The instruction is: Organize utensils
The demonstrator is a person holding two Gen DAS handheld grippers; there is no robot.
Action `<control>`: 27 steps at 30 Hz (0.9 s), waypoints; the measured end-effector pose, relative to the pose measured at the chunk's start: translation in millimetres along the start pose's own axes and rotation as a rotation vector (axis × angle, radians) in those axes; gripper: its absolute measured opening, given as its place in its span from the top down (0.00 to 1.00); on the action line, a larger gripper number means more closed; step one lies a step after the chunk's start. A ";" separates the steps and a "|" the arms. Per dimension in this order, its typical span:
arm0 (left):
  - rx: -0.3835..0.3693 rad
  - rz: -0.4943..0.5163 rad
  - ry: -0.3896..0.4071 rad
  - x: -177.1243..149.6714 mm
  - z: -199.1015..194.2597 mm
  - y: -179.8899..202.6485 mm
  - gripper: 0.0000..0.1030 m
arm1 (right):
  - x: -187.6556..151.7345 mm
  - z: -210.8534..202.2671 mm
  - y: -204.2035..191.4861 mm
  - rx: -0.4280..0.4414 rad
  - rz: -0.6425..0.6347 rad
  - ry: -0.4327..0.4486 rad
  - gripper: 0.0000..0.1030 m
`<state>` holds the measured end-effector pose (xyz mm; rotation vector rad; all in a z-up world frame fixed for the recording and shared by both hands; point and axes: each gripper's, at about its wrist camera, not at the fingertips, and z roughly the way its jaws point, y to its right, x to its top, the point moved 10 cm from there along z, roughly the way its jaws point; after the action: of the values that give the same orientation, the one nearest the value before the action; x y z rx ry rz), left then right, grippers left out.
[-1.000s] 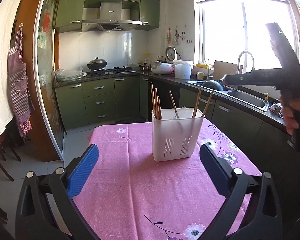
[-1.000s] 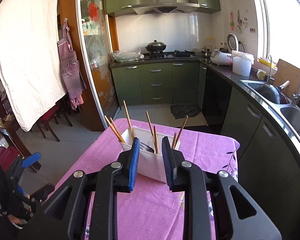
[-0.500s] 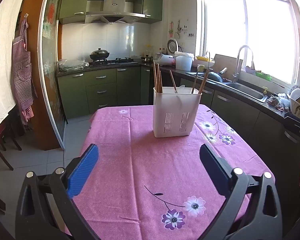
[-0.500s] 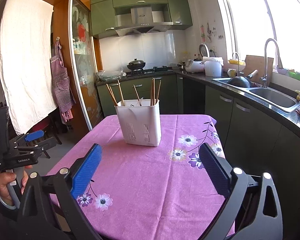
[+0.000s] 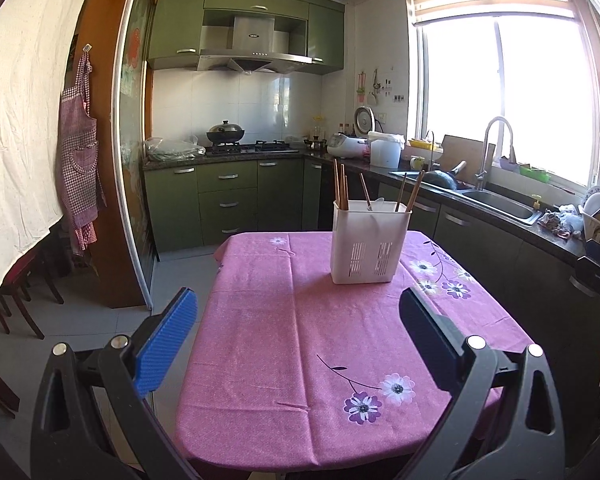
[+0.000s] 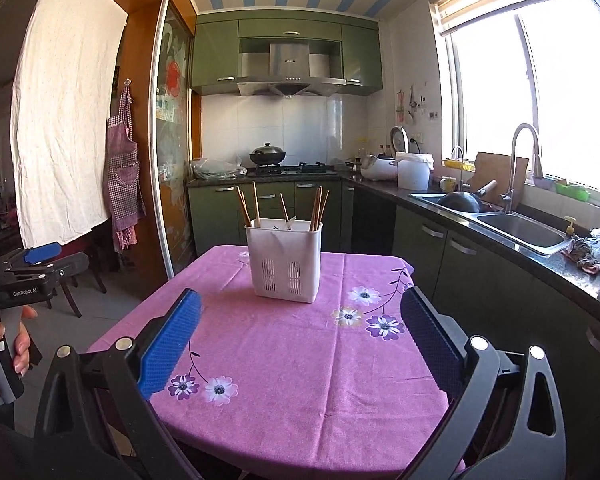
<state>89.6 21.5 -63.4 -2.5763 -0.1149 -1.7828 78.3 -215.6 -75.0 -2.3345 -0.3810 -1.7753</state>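
Observation:
A white slotted utensil holder [image 5: 370, 242] stands upright on the pink flowered tablecloth [image 5: 300, 340], toward the far side. Several wooden chopsticks [image 5: 340, 186] and a white spoon stick out of it. It also shows in the right wrist view [image 6: 285, 262] with its chopsticks [image 6: 318, 208]. My left gripper [image 5: 298, 338] is open and empty, held back over the near part of the table. My right gripper [image 6: 300, 340] is open and empty, also well short of the holder. The left gripper shows at the left edge of the right wrist view [image 6: 40, 258].
Green kitchen cabinets [image 5: 228, 200] and a stove with a wok [image 5: 225, 135] stand behind the table. A dark counter with a sink [image 6: 516, 228] and faucet runs along the right. Chairs [image 5: 4, 300] and a hanging apron [image 5: 80, 152] are at the left.
Both grippers have drawn back from the holder toward the near table edge. The right gripper went from nearly shut above the holder to wide open.

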 end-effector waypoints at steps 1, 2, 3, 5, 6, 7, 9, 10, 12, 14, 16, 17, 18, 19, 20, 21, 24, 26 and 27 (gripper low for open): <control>0.001 -0.004 0.003 -0.4 -2.6 -1.8 0.07 | 0.6 -0.5 -2.0 0.002 -0.002 0.000 0.05; 0.002 -0.006 0.002 -1.0 -4.3 -3.1 0.07 | 0.5 -0.4 -3.5 0.003 -0.005 -0.003 0.05; 0.002 -0.008 0.000 -1.7 -5.3 -3.9 0.07 | -0.6 -1.4 -5.9 0.005 -0.009 -0.007 0.05; -0.002 -0.011 -0.003 -2.7 -8.0 -5.4 0.07 | -0.1 -1.6 -8.1 0.008 -0.014 -0.009 0.05; -0.003 -0.013 -0.003 -2.8 -9.4 -6.5 0.07 | -0.2 -2.5 -9.9 0.009 -0.016 -0.009 0.05; -0.005 -0.013 -0.003 -3.0 -10.9 -6.5 0.07 | -0.1 -3.8 -11.6 0.010 -0.019 -0.008 0.04; -0.007 -0.010 0.002 -3.5 -14.7 -6.2 0.07 | 2.3 -4.5 -13.0 0.011 -0.023 -0.003 0.05; -0.006 -0.008 0.005 -3.3 -15.8 -5.8 0.07 | 2.8 -5.8 -13.5 0.010 -0.024 0.000 0.05; -0.009 -0.006 0.009 -2.5 -18.3 -5.2 0.07 | 4.3 -8.6 -13.8 0.011 -0.024 0.007 0.04; -0.010 -0.005 0.013 -1.3 -19.7 -4.1 0.07 | 5.7 -10.6 -13.9 0.009 -0.026 0.011 0.05; -0.011 -0.004 0.013 -0.8 -20.1 -3.0 0.07 | 6.5 -12.0 -13.4 0.006 -0.024 0.013 0.05; -0.012 -0.003 0.013 -0.6 -20.0 -2.3 0.07 | 6.6 -12.7 -12.8 0.005 -0.023 0.013 0.04; -0.014 -0.004 0.013 -0.8 -19.9 -1.9 0.07 | 6.8 -12.8 -12.5 0.006 -0.021 0.013 0.04; -0.017 -0.004 0.012 -0.9 -19.6 -1.1 0.07 | 6.6 -12.7 -12.4 0.006 -0.021 0.012 0.04; -0.019 -0.003 0.010 -1.0 -19.1 -0.3 0.07 | 6.5 -12.7 -12.3 0.006 -0.021 0.012 0.04; -0.019 -0.003 0.008 -1.1 -18.6 0.2 0.07 | 6.6 -12.7 -12.1 0.006 -0.020 0.011 0.04; -0.025 -0.001 0.000 -1.8 -16.6 1.9 0.07 | 7.7 -11.5 -12.4 0.007 -0.017 0.008 0.04; -0.030 -0.006 -0.004 -1.8 -16.1 2.7 0.07 | 7.2 -11.2 -12.7 0.008 -0.017 0.007 0.05; -0.034 -0.008 -0.004 -1.5 -15.7 3.0 0.07 | 6.9 -10.9 -12.6 0.008 -0.016 0.006 0.05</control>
<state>74.6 17.7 -59.1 -2.6061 -0.0960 -1.7985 66.1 -206.2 -65.5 -2.3266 -0.4071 -1.7840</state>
